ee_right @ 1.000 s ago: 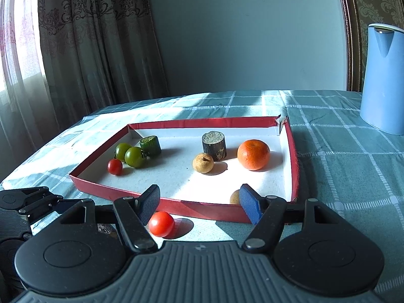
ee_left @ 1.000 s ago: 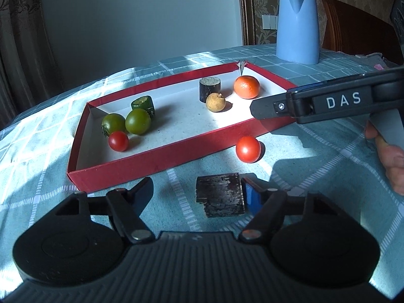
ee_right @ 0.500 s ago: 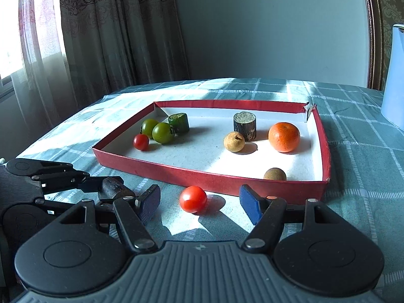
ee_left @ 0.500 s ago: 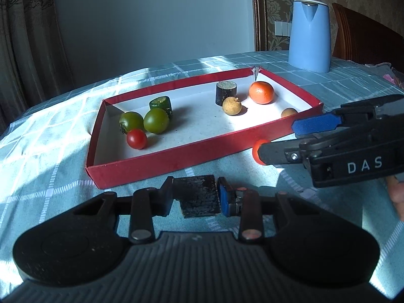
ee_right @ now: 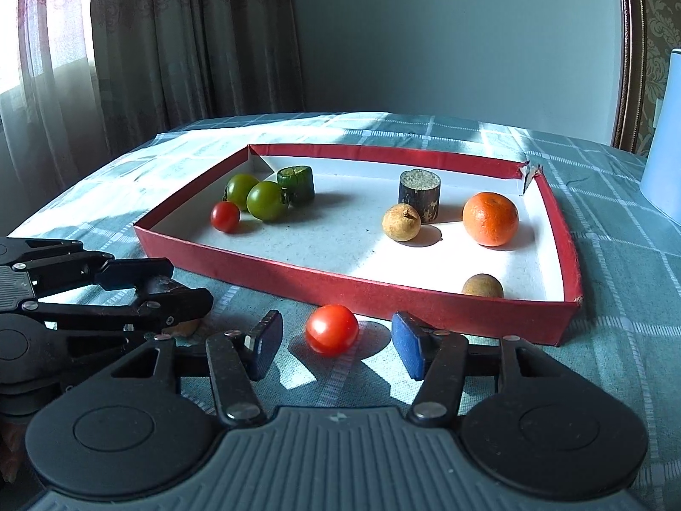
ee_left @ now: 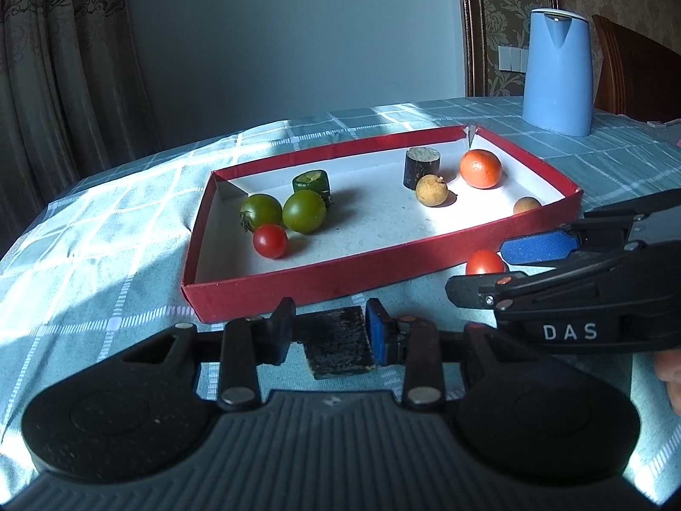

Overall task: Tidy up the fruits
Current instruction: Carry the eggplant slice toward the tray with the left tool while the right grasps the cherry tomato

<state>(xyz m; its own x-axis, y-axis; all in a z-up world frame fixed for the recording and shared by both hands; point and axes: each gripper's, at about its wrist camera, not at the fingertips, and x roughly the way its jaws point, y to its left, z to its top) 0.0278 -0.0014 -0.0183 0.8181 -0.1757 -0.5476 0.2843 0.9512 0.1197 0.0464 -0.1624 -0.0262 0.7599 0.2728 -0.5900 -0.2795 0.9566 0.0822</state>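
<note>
My left gripper [ee_left: 330, 334] is shut on a dark sugarcane chunk [ee_left: 338, 343], just in front of the red tray [ee_left: 340, 279]. It also shows at the left of the right wrist view [ee_right: 161, 294]. My right gripper [ee_right: 334, 343] is open, its fingers either side of a red tomato [ee_right: 332, 328] on the cloth before the tray's front wall [ee_right: 383, 294]. That tomato [ee_left: 485, 263] and the right gripper [ee_left: 502, 270] show in the left wrist view. The tray holds two green tomatoes, a red tomato, a green chunk, a dark chunk, two longans and an orange [ee_right: 490, 218].
A blue kettle [ee_left: 557, 72] stands on the checked tablecloth behind the tray at the right. A wooden chair [ee_left: 634, 76] is behind it. Curtains [ee_right: 127, 64] hang past the table's far left edge.
The left gripper closed on the dark chunk and holds it. The right gripper came down toward the cloth so its open fingers now flank the loose red tomato.
</note>
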